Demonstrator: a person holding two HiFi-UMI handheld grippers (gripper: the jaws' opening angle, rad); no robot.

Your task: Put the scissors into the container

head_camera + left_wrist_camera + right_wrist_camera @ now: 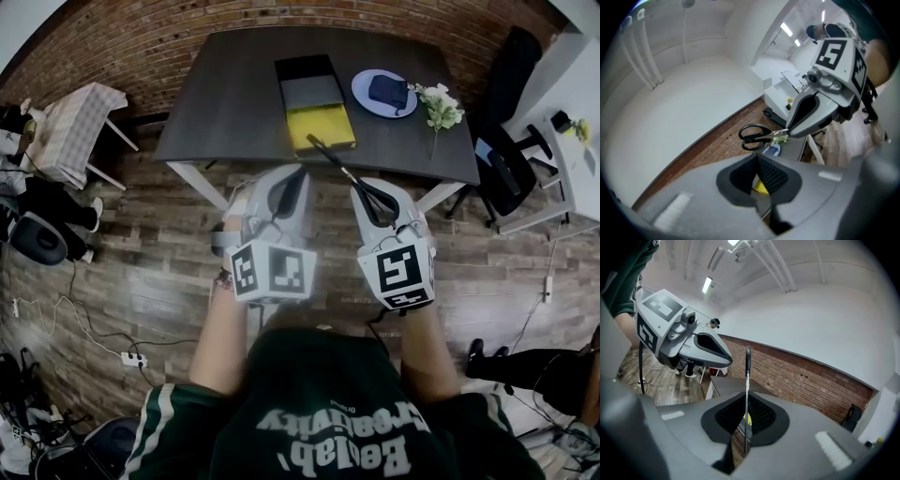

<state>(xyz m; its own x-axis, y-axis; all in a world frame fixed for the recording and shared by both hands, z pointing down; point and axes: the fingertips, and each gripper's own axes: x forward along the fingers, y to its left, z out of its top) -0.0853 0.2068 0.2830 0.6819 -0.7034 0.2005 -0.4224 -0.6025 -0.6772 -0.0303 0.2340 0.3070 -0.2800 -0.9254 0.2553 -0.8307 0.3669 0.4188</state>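
clearly, right claw (746, 420) clamped on scissors (747, 364) blades, handles ahead, left claw (758, 180) together

Bare forearms (221, 337) out front, side by side. Grey left gripper (297, 172) has its jaws closed, nothing in them. Grey right gripper (364, 191) clamps black-handled metal scissors (328, 157) by the blades.

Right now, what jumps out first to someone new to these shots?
The black-handled scissors stick out forward from the right gripper, clamped by the blades and pointing at the dark table. On it, the black container with a bright yellow section lies dead ahead, with a blue plate and white flowers to its right.
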